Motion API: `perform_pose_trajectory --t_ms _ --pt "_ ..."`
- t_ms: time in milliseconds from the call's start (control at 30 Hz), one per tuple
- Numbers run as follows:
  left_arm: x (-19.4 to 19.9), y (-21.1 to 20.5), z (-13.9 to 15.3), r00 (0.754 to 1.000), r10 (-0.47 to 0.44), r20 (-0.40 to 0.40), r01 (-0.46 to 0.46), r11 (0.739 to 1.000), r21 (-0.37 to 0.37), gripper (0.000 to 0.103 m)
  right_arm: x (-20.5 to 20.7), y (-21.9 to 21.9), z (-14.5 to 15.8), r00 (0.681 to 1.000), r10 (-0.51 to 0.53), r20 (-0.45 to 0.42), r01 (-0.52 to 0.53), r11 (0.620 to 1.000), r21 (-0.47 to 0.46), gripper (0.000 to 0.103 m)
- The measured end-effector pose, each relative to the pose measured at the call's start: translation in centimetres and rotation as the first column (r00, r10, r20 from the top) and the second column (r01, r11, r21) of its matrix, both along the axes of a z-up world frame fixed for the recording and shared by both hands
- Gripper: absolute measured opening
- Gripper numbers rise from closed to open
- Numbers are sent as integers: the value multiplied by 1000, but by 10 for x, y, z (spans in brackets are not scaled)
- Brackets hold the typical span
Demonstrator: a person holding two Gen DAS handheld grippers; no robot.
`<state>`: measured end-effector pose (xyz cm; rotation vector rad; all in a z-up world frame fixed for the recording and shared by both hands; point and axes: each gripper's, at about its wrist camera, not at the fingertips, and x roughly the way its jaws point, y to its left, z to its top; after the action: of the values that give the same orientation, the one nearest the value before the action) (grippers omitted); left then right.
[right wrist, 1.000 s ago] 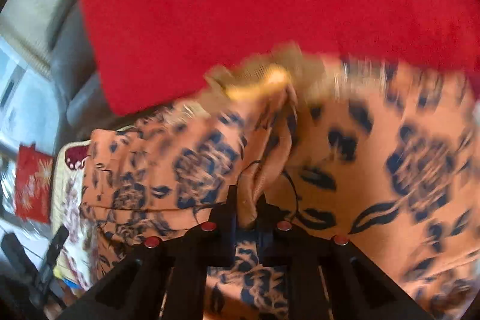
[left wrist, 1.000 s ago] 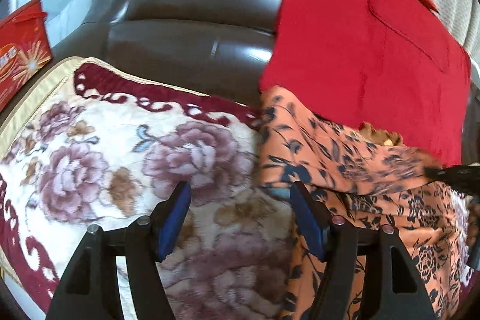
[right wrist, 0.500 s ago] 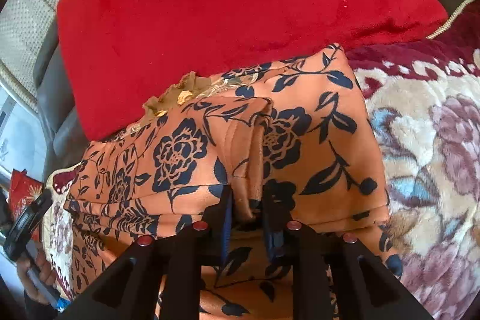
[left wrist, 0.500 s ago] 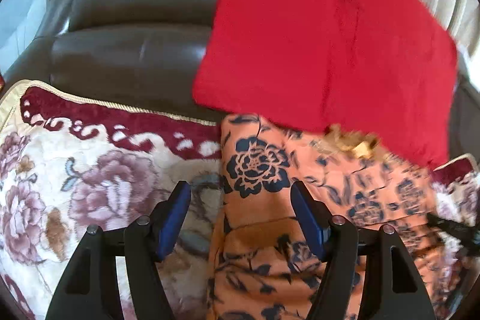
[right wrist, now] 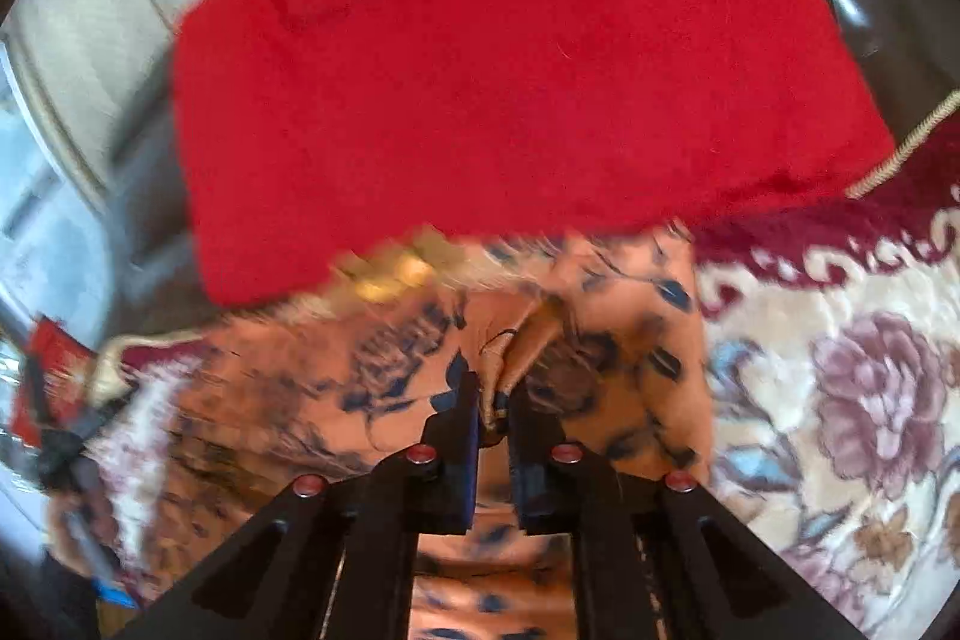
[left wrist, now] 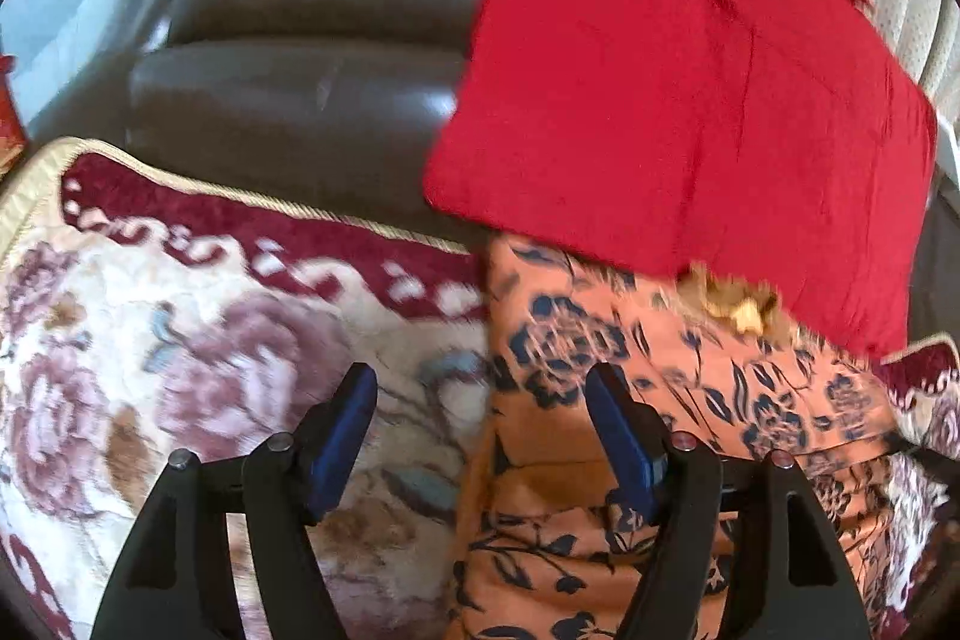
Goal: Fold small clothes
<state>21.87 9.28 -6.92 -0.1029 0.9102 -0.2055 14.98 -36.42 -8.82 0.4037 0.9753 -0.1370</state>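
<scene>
1. The left gripper was wide open and held nothing.
2. Its two blue pads stood far apart over the soft flowery blanket.
3. The orange dress with dark blue flowers lay on that blanket, with its near edge between the left jaws and most of it spread under and past the right-hand jaw.
4. The right gripper was squeezed tight on a pinch of the orange dress.
5. A little ridge of orange cloth stuck up from between the right jaws.
6. The rest of the dress spread out flat on both sides of those jaws, more of it on their left.
7. A gold frilly bit of the dress showed just ahead of the right jaws, touching the red cushion.
8. The red cushion leaned up behind the dress, ahead of both grippers.
9. A dark brown sofa back stood ahead of the left jaws, past the blanket's dark red edge.
10. The right picture was blurry, so small things at its left side could not be made out.
</scene>
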Motion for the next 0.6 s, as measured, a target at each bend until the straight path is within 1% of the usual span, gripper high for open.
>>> perform_pose_trajectory --t_ms 33,67,100,133,167,200,267,333,367,400,433,467,500,533,567,600 --pt "2 -7 -7 999 -24 -31 25 1000 19 73 0 -6 -15 998 -29 -50 32 998 45 18" --pt "5 -19 -21 995 -61 -79 67 995 73 73 -7 -12 -23 998 -53 -28 56 993 104 23" --pt "5 -28 -36 991 -76 -112 92 985 144 73 -13 -14 -20 998 -66 8 64 991 121 32" --pt "5 -32 -44 989 -80 -123 102 978 183 73 -16 -16 -15 996 -79 39 73 988 135 41" --pt "3 -34 -51 990 -85 -112 106 974 198 75 -18 -18 -9 993 -89 73 76 985 158 77" --pt "0 -33 -52 993 -81 -89 97 977 191 75 -17 -21 -2 989 -97 115 75 980 186 92" --pt "0 -32 -51 993 -75 -90 91 979 185 75 -6 -26 7 984 -98 146 64 972 224 92" --pt "-2 -34 -52 994 -78 -79 92 976 199 76 16 -30 6 987 -93 129 57 965 254 90" --pt "-3 -36 -53 995 -80 -63 91 974 210 76 28 -34 1 992 -80 96 53 965 255 89" --pt "-5 -36 -54 995 -80 -53 90 972 215 76 40 -33 -7 996 -66 55 51 969 242 63" --pt "-8 -37 -56 996 -80 -45 88 972 216 76 51 -26 -16 999 -39 -14 41 981 189 33" --pt "-8 -36 -56 996 -78 -42 86 973 215 77 54 -21 -21 998 -19 -54 25 993 114 9" --pt "-8 -36 -56 996 -78 -40 85 973 213 77 54 -15 -22 998 -2 -71 3 1000 12 9" --pt "-7 -37 -58 996 -77 -40 83 974 212 78 54 -3 -24 996 18 -84 -29 991 -131 10" --pt "-5 -37 -59 996 -73 -46 81 975 207 79 53 1 -25 997 14 -81 -29 984 -178 22" --pt "-4 -34 -59 996 -70 -49 78 976 201 80 51 1 -25 997 -1 -76 -13 985 -173 25"
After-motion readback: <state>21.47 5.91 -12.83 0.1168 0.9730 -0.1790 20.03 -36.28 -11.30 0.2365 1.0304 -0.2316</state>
